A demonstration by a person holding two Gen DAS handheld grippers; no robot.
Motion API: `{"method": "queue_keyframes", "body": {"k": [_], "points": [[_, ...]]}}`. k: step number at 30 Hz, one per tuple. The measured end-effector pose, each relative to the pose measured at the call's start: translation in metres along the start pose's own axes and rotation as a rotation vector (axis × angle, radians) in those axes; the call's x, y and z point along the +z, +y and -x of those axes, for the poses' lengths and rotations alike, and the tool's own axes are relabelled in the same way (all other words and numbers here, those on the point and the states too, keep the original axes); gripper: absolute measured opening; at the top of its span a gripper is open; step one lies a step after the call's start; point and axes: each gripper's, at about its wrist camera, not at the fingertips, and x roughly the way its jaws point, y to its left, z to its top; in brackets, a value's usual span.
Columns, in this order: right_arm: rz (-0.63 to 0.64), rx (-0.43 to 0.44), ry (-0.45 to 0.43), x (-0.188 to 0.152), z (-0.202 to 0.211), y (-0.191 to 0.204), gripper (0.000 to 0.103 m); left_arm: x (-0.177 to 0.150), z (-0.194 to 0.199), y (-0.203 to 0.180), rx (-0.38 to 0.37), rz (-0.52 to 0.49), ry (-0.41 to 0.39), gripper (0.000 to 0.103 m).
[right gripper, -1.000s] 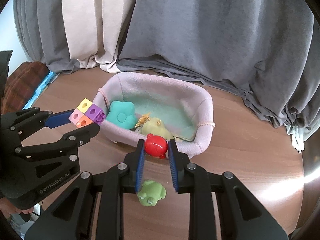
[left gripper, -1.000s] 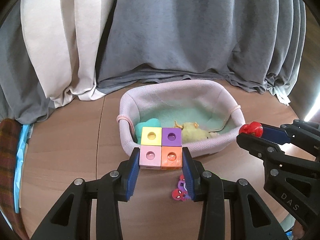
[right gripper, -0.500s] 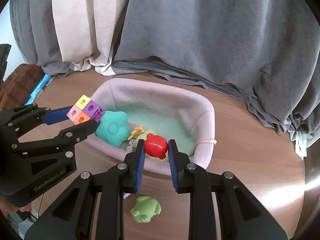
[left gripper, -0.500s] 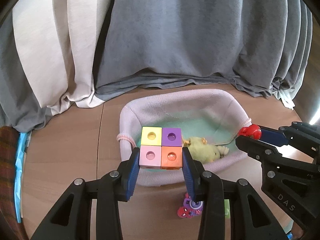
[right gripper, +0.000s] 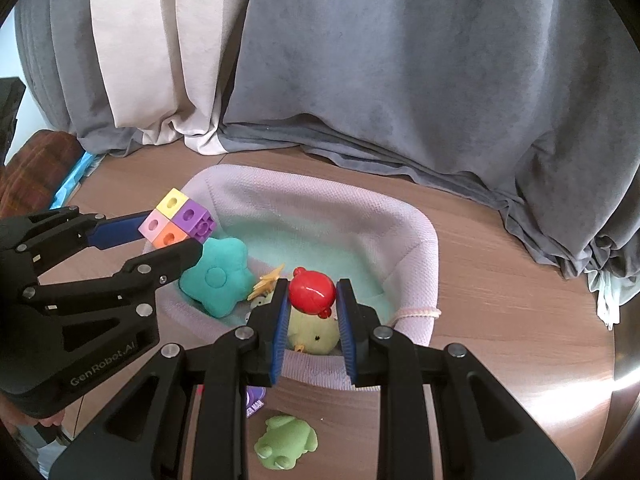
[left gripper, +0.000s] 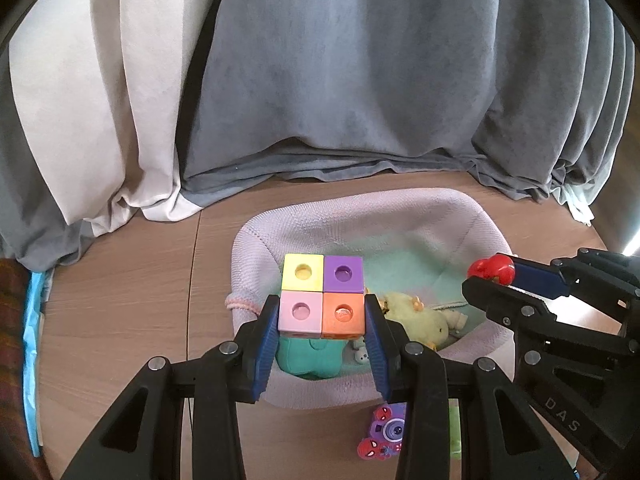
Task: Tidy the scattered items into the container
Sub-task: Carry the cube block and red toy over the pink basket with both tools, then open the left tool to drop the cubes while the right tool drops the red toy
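Both grippers have carried forward since a second ago, so the basket (left gripper: 400, 216) that sat ahead of my fingers now lies under them, its near wall just behind the fingertips. On my left gripper (left gripper: 322, 318) the fingers are clamped on the block of four cubes (left gripper: 322, 296), pressing the pink and orange lower pair from either side while the yellow and purple pair stand clear above the tips; the block hangs over the left end of the basket. Directly below those fingers I see the teal flower cushion (right gripper: 218, 276) inside the basket, and just to their right the yellow-green plush (left gripper: 416, 320) lying on the mint lining. My right gripper (right gripper: 312, 300) has its fingers closed tight on the small red toy (right gripper: 312, 290), held over the basket's near right part with the same plush beneath it. Behind my fingers, on the wooden desk (right gripper: 520, 300) outside the basket wall, a green frog toy (right gripper: 286, 442) and a purple toy camera (left gripper: 386, 432) lie near each other. Beyond the fingertips, grey and cream curtains (left gripper: 320, 80) drape down onto the far edge of the desk.
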Motion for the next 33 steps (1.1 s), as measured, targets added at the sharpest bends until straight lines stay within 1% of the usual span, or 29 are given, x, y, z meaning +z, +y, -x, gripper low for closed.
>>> {"method": "queue_keyframes", "body": {"k": [9, 22, 24, 26, 27, 28, 33], "points": [[-0.004, 0.01, 0.023, -0.001, -0.02, -0.003, 0.02, 0.001, -0.017, 0.002, -0.005, 0.007, 0.017, 0.037], [-0.01, 0.02, 0.037, -0.002, -0.031, -0.004, 0.02, 0.002, -0.028, 0.001, -0.005, 0.004, 0.029, 0.037], [-0.017, 0.025, 0.037, -0.002, -0.031, -0.004, 0.021, 0.002, -0.027, 0.003, -0.006, 0.022, 0.026, 0.037], [-0.021, 0.022, 0.038, -0.002, -0.03, -0.004, 0.023, 0.003, -0.026, 0.004, -0.001, 0.031, 0.023, 0.045], [-0.025, 0.021, 0.038, -0.002, -0.029, -0.005, 0.024, 0.004, -0.026, 0.005, 0.002, 0.032, 0.02, 0.057], [-0.028, 0.022, 0.038, -0.002, -0.029, -0.005, 0.027, 0.004, -0.025, 0.005, 0.004, 0.031, 0.016, 0.06], [-0.039, 0.008, 0.039, -0.002, -0.029, -0.008, 0.037, 0.004, -0.023, 0.006, 0.027, 0.029, 0.014, 0.065]]}}
